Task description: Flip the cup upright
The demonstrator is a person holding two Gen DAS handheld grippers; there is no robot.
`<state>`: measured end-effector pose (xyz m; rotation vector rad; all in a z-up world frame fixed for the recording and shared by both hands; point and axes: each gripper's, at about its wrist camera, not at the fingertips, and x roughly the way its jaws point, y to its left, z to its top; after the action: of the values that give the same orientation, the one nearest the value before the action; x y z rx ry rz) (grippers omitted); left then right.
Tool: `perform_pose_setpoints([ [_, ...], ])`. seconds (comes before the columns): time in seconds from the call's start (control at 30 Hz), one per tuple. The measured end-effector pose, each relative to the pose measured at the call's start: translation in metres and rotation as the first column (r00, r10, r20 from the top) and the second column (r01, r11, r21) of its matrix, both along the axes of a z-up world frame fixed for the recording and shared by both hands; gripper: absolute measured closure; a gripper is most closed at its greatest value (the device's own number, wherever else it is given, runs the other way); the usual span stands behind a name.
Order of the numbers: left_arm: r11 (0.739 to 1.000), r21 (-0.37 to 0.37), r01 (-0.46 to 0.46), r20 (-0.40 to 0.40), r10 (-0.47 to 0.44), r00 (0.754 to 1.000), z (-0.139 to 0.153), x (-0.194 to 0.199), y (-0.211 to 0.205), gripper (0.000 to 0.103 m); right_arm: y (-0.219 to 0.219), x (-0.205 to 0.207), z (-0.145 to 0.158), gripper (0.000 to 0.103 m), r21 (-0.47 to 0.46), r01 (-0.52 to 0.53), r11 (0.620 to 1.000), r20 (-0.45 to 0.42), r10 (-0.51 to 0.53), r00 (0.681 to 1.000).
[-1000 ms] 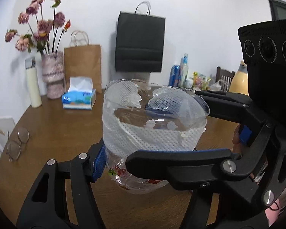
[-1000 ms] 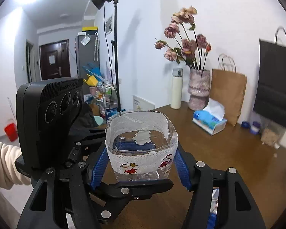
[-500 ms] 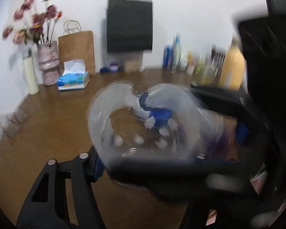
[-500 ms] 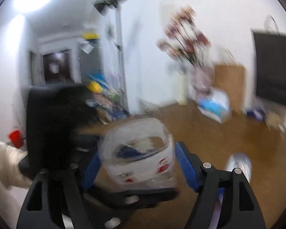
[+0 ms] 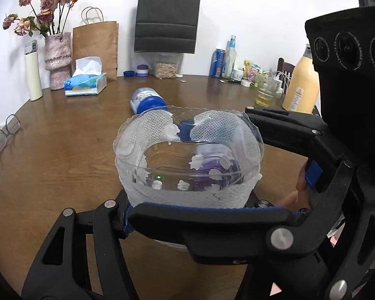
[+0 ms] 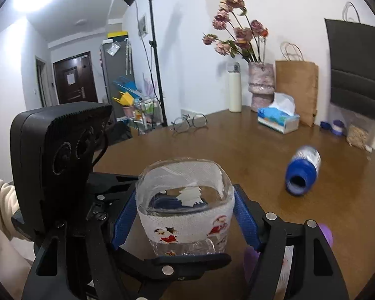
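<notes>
A clear plastic cup [image 5: 187, 160] with a white mesh band and small cartoon stickers stands mouth up, close above the brown table [image 5: 62, 155]. Both grippers hold it from opposite sides. My left gripper [image 5: 187, 207] is shut on its lower half, and the right gripper's black frame crosses in front. In the right wrist view the cup [image 6: 185, 207] sits between the blue pads [image 6: 245, 220] of my right gripper [image 6: 185, 215], which is shut on it. A blue and white cup [image 6: 302, 172] lies on its side on the table, seen also in the left wrist view [image 5: 147, 100].
At the table's back stand a flower vase [image 5: 57, 60], a white flask [image 5: 32, 72], a tissue box [image 5: 85, 82], paper bags [image 5: 97, 45], bottles [image 5: 225, 60] and a yellow jug [image 5: 302, 85]. Glasses [image 5: 5, 132] lie at the left edge. A purple object [image 6: 325, 235] lies under the right gripper.
Both grippers have swung down and lowered the cup toward the table. The fallen blue cup and more of the table have come into view. Both grips are unchanged.
</notes>
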<state>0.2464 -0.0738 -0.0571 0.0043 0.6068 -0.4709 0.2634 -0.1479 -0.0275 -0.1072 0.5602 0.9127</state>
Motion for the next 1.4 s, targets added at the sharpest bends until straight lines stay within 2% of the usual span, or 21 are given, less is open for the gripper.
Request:
perform_pose_setpoints([
  [0.1, 1.0, -0.006, 0.006, -0.016, -0.006, 1.0, -0.006, -0.011, -0.009, 0.044, -0.01, -0.01, -0.005, 0.036, -0.006, 0.015, 1.0, -0.024, -0.015, 1.0],
  [0.17, 1.0, -0.007, 0.019, -0.02, -0.019, 1.0, -0.012, -0.02, -0.013, 0.043, -0.015, -0.02, -0.008, 0.036, -0.018, 0.019, 1.0, -0.035, -0.02, 0.999],
  [0.23, 1.0, 0.02, 0.018, -0.023, -0.017, 1.0, -0.018, -0.03, -0.02, 0.033, -0.018, -0.031, -0.011, 0.036, -0.042, 0.034, 0.999, -0.023, -0.035, 0.999],
  [0.37, 0.998, 0.052, 0.028, -0.034, -0.027, 0.999, -0.029, -0.042, -0.025, 0.025, -0.022, -0.049, -0.021, 0.036, -0.088, 0.075, 0.993, 0.008, -0.075, 0.997],
  [0.5, 0.996, 0.087, 0.002, -0.018, 0.0, 1.0, -0.035, -0.045, -0.024, 0.015, -0.024, -0.055, -0.026, 0.036, -0.119, 0.134, 0.984, 0.071, -0.126, 0.989],
  [0.6, 0.993, 0.116, -0.032, -0.011, 0.033, 0.999, -0.035, -0.039, -0.022, 0.014, -0.024, -0.049, -0.027, 0.036, -0.122, 0.16, 0.98, 0.085, -0.15, 0.985],
  [0.73, 0.992, 0.107, -0.072, -0.021, 0.075, 0.997, -0.035, -0.034, -0.016, 0.013, -0.025, -0.042, -0.029, 0.036, -0.128, 0.194, 0.973, 0.115, -0.18, 0.977],
  [0.93, 0.988, 0.111, -0.11, 0.001, 0.111, 0.994, -0.035, -0.038, -0.008, 0.008, -0.027, -0.034, -0.029, 0.033, -0.128, 0.223, 0.966, 0.105, -0.21, 0.972],
  [0.97, 0.987, 0.106, -0.119, -0.002, 0.12, 0.993, -0.034, -0.039, -0.005, 0.008, -0.027, -0.034, -0.028, 0.031, -0.129, 0.223, 0.966, 0.098, -0.212, 0.972],
  [1.0, 0.987, 0.1, -0.125, -0.002, 0.125, 0.992, -0.033, -0.04, -0.002, 0.008, -0.028, -0.034, -0.026, 0.022, -0.127, 0.22, 0.967, 0.087, -0.21, 0.974],
  [1.03, 0.987, 0.093, -0.132, -0.002, 0.133, 0.991, -0.031, -0.042, 0.001, 0.008, -0.029, -0.036, -0.023, 0.019, -0.119, 0.217, 0.969, 0.081, -0.208, 0.975],
  [1.1, 0.986, 0.084, -0.143, 0.001, 0.143, 0.99, -0.024, -0.048, 0.006, 0.008, -0.032, -0.045, -0.013, 0.019, -0.103, 0.221, 0.97, 0.094, -0.212, 0.973],
  [1.23, 0.985, 0.071, -0.158, 0.078, 0.152, 0.985, 0.001, -0.074, 0.021, 0.002, -0.049, -0.063, 0.013, 0.019, -0.062, 0.243, 0.968, 0.105, -0.236, 0.966],
  [1.37, 0.968, 0.033, -0.251, 0.136, 0.244, 0.96, 0.029, -0.094, 0.044, 0.001, -0.076, -0.079, 0.037, 0.019, -0.068, 0.374, 0.925, 0.123, -0.364, 0.923],
  [1.4, 0.948, 0.021, -0.318, 0.16, 0.31, 0.937, 0.037, -0.098, 0.053, 0.0, -0.083, -0.084, 0.041, 0.019, -0.081, 0.418, 0.905, 0.133, -0.406, 0.904],
])
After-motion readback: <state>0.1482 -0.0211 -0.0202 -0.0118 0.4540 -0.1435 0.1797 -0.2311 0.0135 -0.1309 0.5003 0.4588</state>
